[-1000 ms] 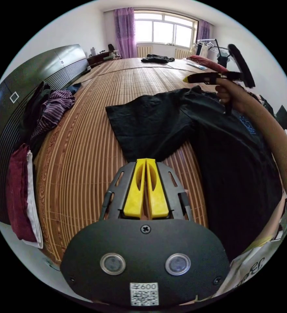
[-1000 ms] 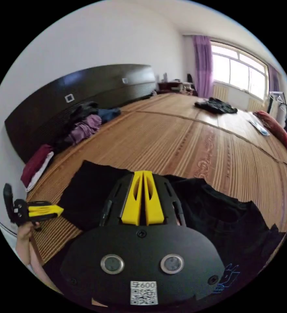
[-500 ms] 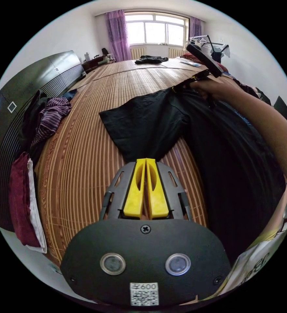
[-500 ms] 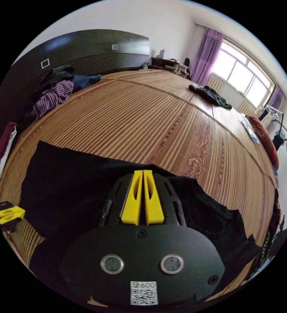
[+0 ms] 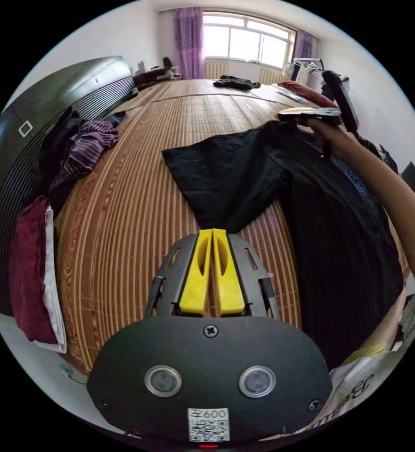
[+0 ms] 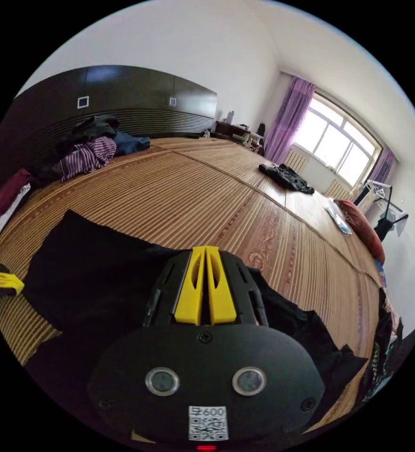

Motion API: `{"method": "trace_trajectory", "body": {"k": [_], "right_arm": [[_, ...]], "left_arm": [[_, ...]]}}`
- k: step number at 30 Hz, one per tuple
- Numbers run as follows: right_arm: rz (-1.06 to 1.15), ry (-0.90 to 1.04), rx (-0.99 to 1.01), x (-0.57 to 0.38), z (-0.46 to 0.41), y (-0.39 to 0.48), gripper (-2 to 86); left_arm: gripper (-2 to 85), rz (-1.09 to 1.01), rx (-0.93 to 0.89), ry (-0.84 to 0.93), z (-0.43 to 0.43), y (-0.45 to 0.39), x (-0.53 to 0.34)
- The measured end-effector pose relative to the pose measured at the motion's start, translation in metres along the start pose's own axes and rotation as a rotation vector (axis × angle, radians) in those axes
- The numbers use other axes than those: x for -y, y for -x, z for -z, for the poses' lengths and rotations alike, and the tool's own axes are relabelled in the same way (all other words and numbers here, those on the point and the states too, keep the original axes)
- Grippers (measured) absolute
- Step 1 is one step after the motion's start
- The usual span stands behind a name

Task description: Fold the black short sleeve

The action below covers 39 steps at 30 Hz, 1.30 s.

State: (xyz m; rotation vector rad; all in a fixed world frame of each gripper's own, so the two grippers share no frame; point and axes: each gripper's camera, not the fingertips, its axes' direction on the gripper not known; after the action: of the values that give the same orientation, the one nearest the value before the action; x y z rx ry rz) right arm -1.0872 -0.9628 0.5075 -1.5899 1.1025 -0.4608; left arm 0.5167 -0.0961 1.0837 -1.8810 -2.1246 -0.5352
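Note:
The black short sleeve shirt (image 5: pixel 226 174) lies spread on a bamboo mat (image 5: pixel 136 202), its body running off to the right. My left gripper (image 5: pixel 212 230) is shut on the edge of the near sleeve, which narrows into its yellow jaws. A hand holds my right gripper (image 5: pixel 285 112) at the far shoulder, shut, with the cloth peaking up to its tip. In the right gripper view the right gripper (image 6: pixel 205 248) sits shut over the black shirt (image 6: pixel 89 263), and the left gripper (image 6: pixel 14 284) shows at the left edge.
A heap of dark and striped clothes (image 5: pixel 80 150) and a folded maroon and white stack (image 5: pixel 28 278) lie along the dark headboard (image 5: pixel 9 155). Another black garment (image 5: pixel 233 82) and a red cushion (image 5: pixel 306 92) rest far off near the window. The person's forearm (image 5: pixel 386 188) crosses the right side.
The right gripper dipped low onto the shirt's shoulder half a second ago and has risen again with the cloth. The left gripper kept its hold on the sleeve.

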Motion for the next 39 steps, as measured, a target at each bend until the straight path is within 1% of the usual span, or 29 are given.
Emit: {"method": "trace_trajectory", "body": {"k": [2, 4, 6, 7, 8, 9, 10, 11, 12, 15, 18, 21, 22, 23, 24, 25, 26, 27, 28, 29, 30, 32, 34, 36, 38, 39], "right_arm": [[0.136, -0.001, 0.048, 0.021, 0.024, 0.029, -0.8], [0.219, -0.008, 0.102, 0.034, 0.045, 0.057, -0.8], [0.299, 0.057, 0.311, 0.047, 0.059, 0.084, -0.8], [0.376, 0.215, 0.568, 0.057, 0.055, 0.106, -0.8], [0.436, 0.368, 0.715, 0.063, 0.045, 0.132, -0.8], [0.454, 0.424, 0.713, 0.063, 0.039, 0.146, -0.9], [0.511, 0.440, 0.651, 0.061, 0.035, 0.169, -0.9], [0.562, 0.373, 0.622, 0.067, 0.049, 0.177, -0.9], [0.587, 0.369, 0.611, 0.071, 0.053, 0.181, -0.9], [0.550, 0.387, 0.576, 0.097, 0.063, 0.191, -0.9], [0.558, 0.295, 0.503, 0.106, 0.088, 0.199, -0.9], [0.531, 0.143, 0.319, 0.112, 0.129, 0.202, -0.8], [0.463, 0.019, 0.205, 0.113, 0.159, 0.194, -0.8], [0.409, -0.137, 0.110, 0.107, 0.197, 0.182, -0.8], [0.394, -0.204, 0.075, 0.103, 0.216, 0.175, -0.8], [0.370, -0.291, 0.022, 0.095, 0.249, 0.159, -0.8], [0.359, -0.296, -0.004, 0.089, 0.274, 0.141, -0.8], [0.355, -0.274, -0.012, 0.087, 0.283, 0.131, -0.8], [0.322, -0.201, -0.022, 0.082, 0.299, 0.106, -0.8], [0.264, -0.114, -0.022, 0.076, 0.312, 0.077, -0.8], [0.227, -0.070, -0.019, 0.071, 0.317, 0.061, -0.8], [0.083, 0.097, 0.049, 0.040, 0.334, -0.001, -0.8], [0.013, 0.202, 0.122, 0.010, 0.342, -0.035, -0.8], [-0.036, 0.282, 0.125, -0.016, 0.346, -0.055, -0.8], [-0.013, 0.422, 0.107, -0.043, 0.331, -0.059, -0.9], [-0.005, 0.369, 0.107, -0.046, 0.334, -0.058, -0.9]], "left_arm": [[1.9, 0.045, 0.082, -0.045, 0.006, 0.006, -0.006], [2.1, 0.062, 0.074, -0.092, 0.012, 0.008, -0.010], [2.0, 0.050, 0.022, -0.144, 0.016, 0.008, -0.013], [2.0, 0.042, -0.006, -0.149, 0.014, 0.006, -0.013], [1.9, 0.016, -0.026, -0.136, 0.009, 0.003, -0.012], [1.9, 0.002, -0.030, -0.122, 0.006, 0.001, -0.012], [1.9, -0.024, -0.026, -0.083, -0.002, -0.003, -0.010], [1.9, -0.052, -0.007, -0.031, -0.012, -0.008, -0.009], [1.9, -0.067, 0.007, -0.002, -0.018, -0.011, -0.008], [1.8, -0.093, 0.077, -0.018, -0.023, -0.018, -0.012], [1.5, -0.102, 0.090, -0.009, -0.025, -0.016, -0.012], [1.1, -0.060, 0.077, -0.002, -0.026, -0.003, -0.009], [0.9, -0.012, 0.083, -0.006, -0.025, 0.005, -0.010], [0.8, 0.026, 0.092, -0.058, -0.020, 0.011, -0.015], [0.8, 0.036, 0.093, -0.100, -0.016, 0.012, -0.019], [0.7, 0.057, 0.088, -0.184, -0.005, 0.015, -0.025], [0.6, 0.060, 0.067, -0.247, 0.005, 0.016, -0.030], [0.6, 0.048, 0.048, -0.273, 0.010, 0.016, -0.032], [0.6, 0.010, -0.007, -0.317, 0.017, 0.014, -0.035], [0.6, -0.044, -0.099, -0.353, 0.021, 0.011, -0.038], [0.5, -0.075, -0.159, -0.363, 0.021, 0.009, -0.039], [0.5, -0.208, -0.419, -0.327, 0.012, -0.003, -0.036], [0.4, -0.234, -0.498, -0.251, -0.003, -0.014, -0.030], [0.4, -0.196, -0.442, -0.147, -0.020, -0.023, -0.024], [0.4, -0.164, -0.349, 0.016, -0.039, -0.031, -0.016], [0.4, -0.164, -0.346, 0.011, -0.039, -0.031, -0.016]]}}
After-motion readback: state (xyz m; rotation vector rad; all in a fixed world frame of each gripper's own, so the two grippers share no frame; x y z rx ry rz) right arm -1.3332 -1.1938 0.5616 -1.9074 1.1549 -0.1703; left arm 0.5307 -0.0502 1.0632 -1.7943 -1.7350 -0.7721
